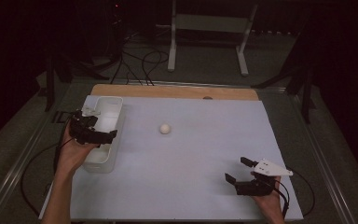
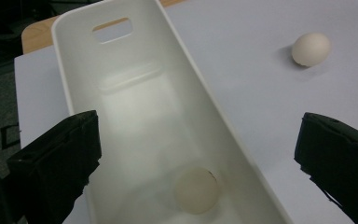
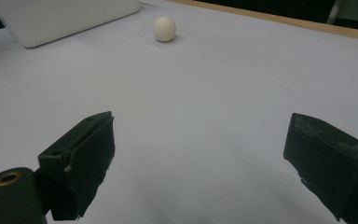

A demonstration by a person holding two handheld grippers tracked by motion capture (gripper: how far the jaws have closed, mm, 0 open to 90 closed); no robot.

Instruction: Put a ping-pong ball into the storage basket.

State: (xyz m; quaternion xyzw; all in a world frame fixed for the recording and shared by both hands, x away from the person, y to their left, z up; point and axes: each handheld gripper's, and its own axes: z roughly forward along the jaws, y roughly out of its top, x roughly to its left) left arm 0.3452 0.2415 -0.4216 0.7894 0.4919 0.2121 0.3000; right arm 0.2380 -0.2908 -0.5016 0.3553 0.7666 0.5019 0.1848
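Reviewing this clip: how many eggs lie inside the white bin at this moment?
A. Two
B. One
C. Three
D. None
B. The left gripper view shows a single egg on the floor of the white bin, while the other egg lies outside it on the table sheet.

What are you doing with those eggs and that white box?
A person holds a claw in each hand at a table. The left claw hangs open over a long white bin, and one egg already lies inside the bin. A second egg sits out on the pale table cover, apart from the bin. The right claw is open too, low near the table's front edge, holding nothing. It looks like eggs are being put into the bin.
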